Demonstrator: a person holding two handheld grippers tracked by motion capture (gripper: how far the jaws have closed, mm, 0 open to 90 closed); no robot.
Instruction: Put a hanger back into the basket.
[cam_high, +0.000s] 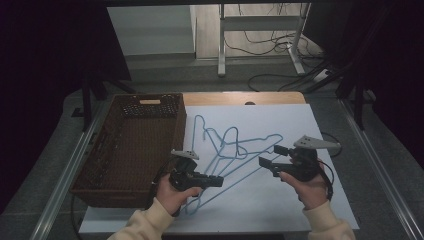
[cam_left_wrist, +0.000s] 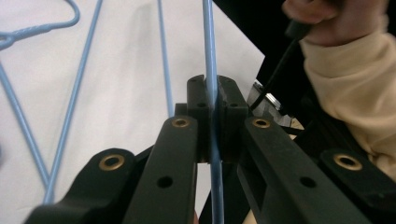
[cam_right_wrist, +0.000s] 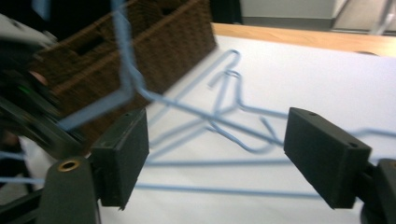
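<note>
Two hand-held grippers work over a tangle of light-blue wire hangers (cam_high: 235, 147) spread on a white sheet (cam_high: 280, 200) at a table. Nearest, at the left, the left gripper (cam_high: 218, 180) has its jaws clamped tight on the thin blue wire of one hanger (cam_left_wrist: 209, 70), which runs straight up between the pads in the left gripper view. At the right, the right gripper (cam_high: 270, 160) stands with its jaws spread wide and nothing pressed between the pads; in the right gripper view, blurred blue wires (cam_right_wrist: 219, 121) cross the sheet beyond the gap. The hangers lie overlapped in the middle of the sheet, hooks pointing far. Left of them, just beside the sheet, sits a dark brown wicker basket (cam_high: 100, 160). Beyond the table, cables (cam_high: 260, 45) trail across the floor.
</note>
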